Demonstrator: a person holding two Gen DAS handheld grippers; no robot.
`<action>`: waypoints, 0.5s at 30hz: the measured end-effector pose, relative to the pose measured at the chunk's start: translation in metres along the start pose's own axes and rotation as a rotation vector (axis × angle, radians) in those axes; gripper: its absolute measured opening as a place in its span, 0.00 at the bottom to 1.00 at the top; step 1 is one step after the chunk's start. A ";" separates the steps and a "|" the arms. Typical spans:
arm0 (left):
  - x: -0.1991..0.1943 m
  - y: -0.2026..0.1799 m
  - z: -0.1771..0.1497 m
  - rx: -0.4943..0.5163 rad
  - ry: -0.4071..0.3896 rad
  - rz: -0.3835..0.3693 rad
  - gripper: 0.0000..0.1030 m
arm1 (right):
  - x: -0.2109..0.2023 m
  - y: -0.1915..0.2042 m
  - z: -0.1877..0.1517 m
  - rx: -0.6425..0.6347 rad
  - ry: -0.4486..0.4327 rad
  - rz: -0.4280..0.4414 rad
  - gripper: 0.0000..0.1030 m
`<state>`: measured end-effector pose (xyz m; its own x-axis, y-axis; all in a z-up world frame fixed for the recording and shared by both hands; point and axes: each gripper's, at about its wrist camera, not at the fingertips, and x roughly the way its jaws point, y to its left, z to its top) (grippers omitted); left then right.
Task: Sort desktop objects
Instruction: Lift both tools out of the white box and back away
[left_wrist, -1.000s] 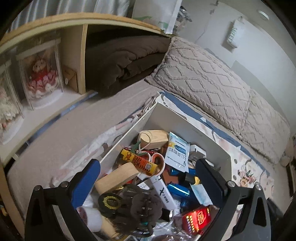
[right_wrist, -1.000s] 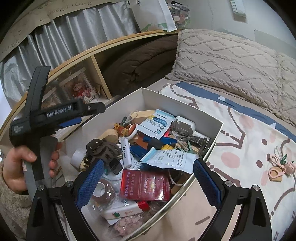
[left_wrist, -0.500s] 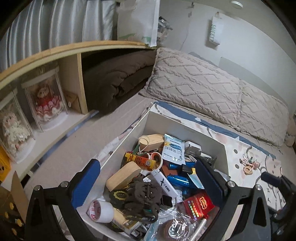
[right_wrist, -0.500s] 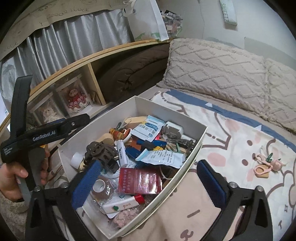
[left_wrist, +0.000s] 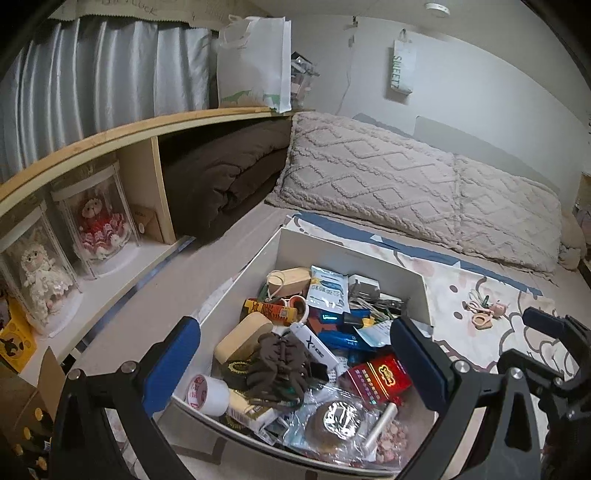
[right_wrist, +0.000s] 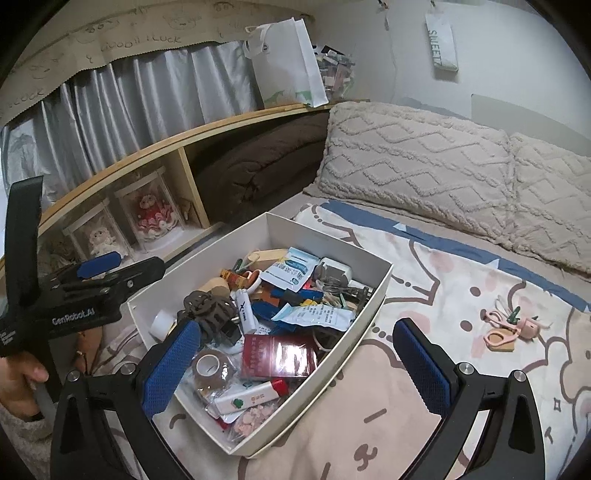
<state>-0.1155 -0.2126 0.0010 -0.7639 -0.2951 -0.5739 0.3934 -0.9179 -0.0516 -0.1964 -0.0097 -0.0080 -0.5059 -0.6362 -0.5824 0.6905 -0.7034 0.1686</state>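
Observation:
A white box (left_wrist: 373, 258) (right_wrist: 373, 295) full of small clutter sits on a patterned bedsheet. In it lie a brown hair claw (left_wrist: 277, 365) (right_wrist: 207, 310), a red packet (left_wrist: 380, 373) (right_wrist: 280, 356), tape rolls (left_wrist: 207, 393) (right_wrist: 212, 367), a wooden block (left_wrist: 243, 334) and blue items. My left gripper (left_wrist: 295, 362) is open and empty, held above the box's near end. My right gripper (right_wrist: 295, 362) is open and empty above the box's near right side. The left gripper also shows in the right wrist view (right_wrist: 92, 280).
Pink hair clips and a small wooden ring (right_wrist: 509, 328) (left_wrist: 484, 314) lie on the sheet right of the box. Knitted pillows (right_wrist: 443, 173) line the back. A wooden shelf (left_wrist: 155, 184) with dolls and a brown blanket stands at left.
Both grippers have pulled back and up from the box, so more of the bed, shelf and wall is in view. Both stay open and empty.

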 end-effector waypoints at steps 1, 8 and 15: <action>-0.004 -0.001 0.000 0.003 -0.005 -0.003 1.00 | -0.003 0.001 -0.001 -0.002 -0.003 -0.002 1.00; -0.035 -0.012 -0.007 0.042 -0.050 -0.020 1.00 | -0.022 0.006 -0.006 -0.015 -0.027 -0.027 1.00; -0.059 -0.019 -0.016 0.060 -0.069 -0.044 1.00 | -0.043 0.010 -0.014 -0.020 -0.043 -0.050 1.00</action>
<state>-0.0693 -0.1731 0.0227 -0.8141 -0.2696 -0.5144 0.3286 -0.9441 -0.0254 -0.1608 0.0155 0.0078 -0.5613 -0.6139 -0.5550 0.6739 -0.7283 0.1241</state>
